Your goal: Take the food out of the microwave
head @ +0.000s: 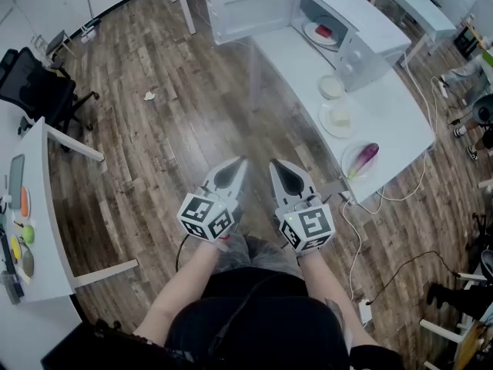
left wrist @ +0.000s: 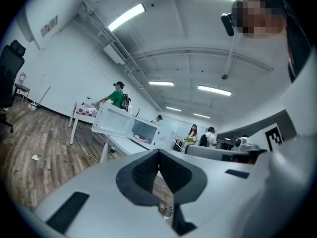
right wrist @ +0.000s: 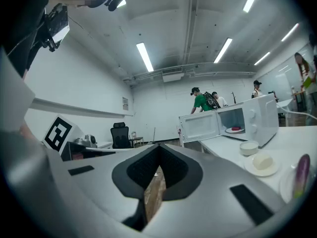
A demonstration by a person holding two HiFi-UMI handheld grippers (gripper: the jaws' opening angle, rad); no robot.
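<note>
Hovering well short of the boxy white microwave (head: 370,33) at 1 o'clock on the long white desk (head: 289,52). Its door is open, and the red food on a white plate (head: 323,31) sits inside, so nothing is out yet. The left gripper (head: 235,168) and right gripper (head: 281,169) both have their fingers pressed together and empty.

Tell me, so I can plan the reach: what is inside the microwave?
Inside the microwave sits a white plate with a red piece of food. Its top covers the rest.
</note>
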